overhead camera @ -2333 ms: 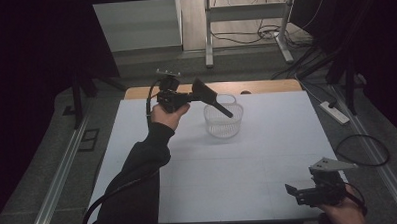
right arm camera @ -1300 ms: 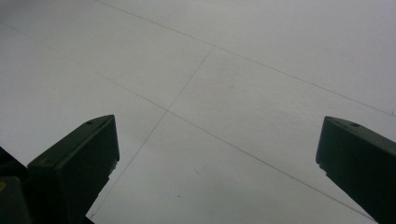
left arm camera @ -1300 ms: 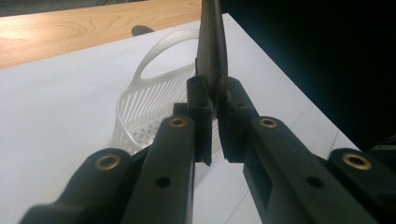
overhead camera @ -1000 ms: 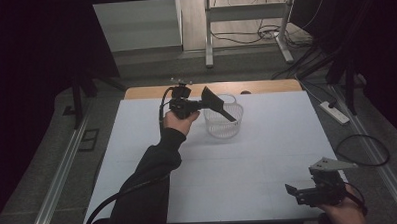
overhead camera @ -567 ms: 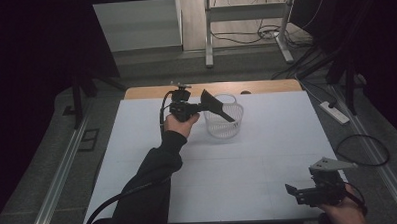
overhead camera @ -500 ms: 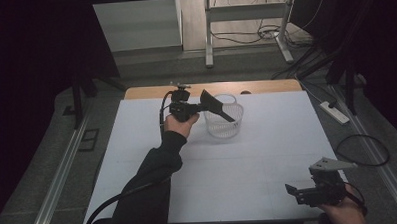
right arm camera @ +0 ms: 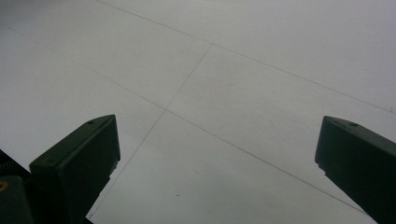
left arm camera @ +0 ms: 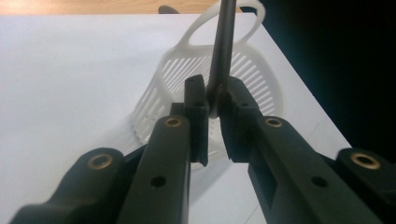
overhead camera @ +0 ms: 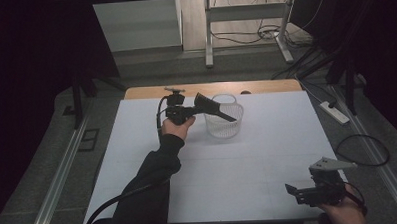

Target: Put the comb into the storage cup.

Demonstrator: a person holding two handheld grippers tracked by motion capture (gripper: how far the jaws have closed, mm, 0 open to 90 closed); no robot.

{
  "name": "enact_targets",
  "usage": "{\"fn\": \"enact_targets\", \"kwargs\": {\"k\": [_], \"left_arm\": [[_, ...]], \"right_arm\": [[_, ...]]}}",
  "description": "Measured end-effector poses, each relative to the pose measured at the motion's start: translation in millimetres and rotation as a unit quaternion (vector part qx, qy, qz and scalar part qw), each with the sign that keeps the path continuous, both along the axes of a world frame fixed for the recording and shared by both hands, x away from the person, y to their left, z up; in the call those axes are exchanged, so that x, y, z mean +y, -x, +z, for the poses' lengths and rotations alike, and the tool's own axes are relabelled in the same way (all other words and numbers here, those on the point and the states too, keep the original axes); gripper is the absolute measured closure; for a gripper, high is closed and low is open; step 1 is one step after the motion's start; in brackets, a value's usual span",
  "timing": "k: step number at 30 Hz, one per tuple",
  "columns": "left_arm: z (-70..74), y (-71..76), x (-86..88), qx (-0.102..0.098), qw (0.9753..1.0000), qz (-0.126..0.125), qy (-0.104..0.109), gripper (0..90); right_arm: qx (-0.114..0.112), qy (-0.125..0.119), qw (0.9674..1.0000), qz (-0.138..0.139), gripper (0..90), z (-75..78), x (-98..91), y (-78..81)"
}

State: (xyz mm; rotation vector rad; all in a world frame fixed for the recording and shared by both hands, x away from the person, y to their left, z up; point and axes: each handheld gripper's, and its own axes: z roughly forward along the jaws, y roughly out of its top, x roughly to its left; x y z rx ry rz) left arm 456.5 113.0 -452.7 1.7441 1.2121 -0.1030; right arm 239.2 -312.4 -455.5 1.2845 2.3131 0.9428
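A white slotted basket (overhead camera: 224,123) stands upright on the white table sheet (overhead camera: 248,160), toward the far middle. My left gripper (overhead camera: 217,111) reaches over the basket's near-left rim from the left, tilted down into it. In the left gripper view the left gripper (left arm camera: 212,95) is shut on a thin dark rod (left arm camera: 223,42), which rises past the basket (left arm camera: 261,79) behind it. My right gripper (overhead camera: 293,192) rests low at the near right corner of the table. Its jaws stand wide open over bare sheet (right arm camera: 215,135) with nothing between them.
A strip of wooden tabletop (overhead camera: 146,91) shows along the far edge, with a small dark object (overhead camera: 245,93) on it. On the floor to the right lie a power strip (overhead camera: 334,112) and a looped cable (overhead camera: 363,149). A metal frame (overhead camera: 209,36) stands beyond the table.
My left hand has moved right toward the basket and sunk a little, carrying the rod, which now dips lower over the rim. The right hand has stayed put.
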Motion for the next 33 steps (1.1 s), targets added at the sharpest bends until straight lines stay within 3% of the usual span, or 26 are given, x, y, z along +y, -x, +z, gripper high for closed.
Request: {"fn": "enact_targets", "kwargs": {"k": [19,26,33], "left_arm": [[-10.9,-0.7,2.5,-0.002,0.9998,0.013,-0.017,66.0],[-7.8,1.5,3.1,-0.023,0.9992,0.013,-0.029,54.4],[-3.2,5.0,3.2,-0.055,0.9964,0.017,-0.063,38.7]], "right_arm": [[0.001,0.001,1.0,0.001,0.1,-0.1,0.1,-0.2],[0.001,0.001,1.0,0.002,0.1,-0.1,0.2,-0.1],[0.0,0.001,1.0,0.002,0.1,-0.1,0.2,0.1]]}}
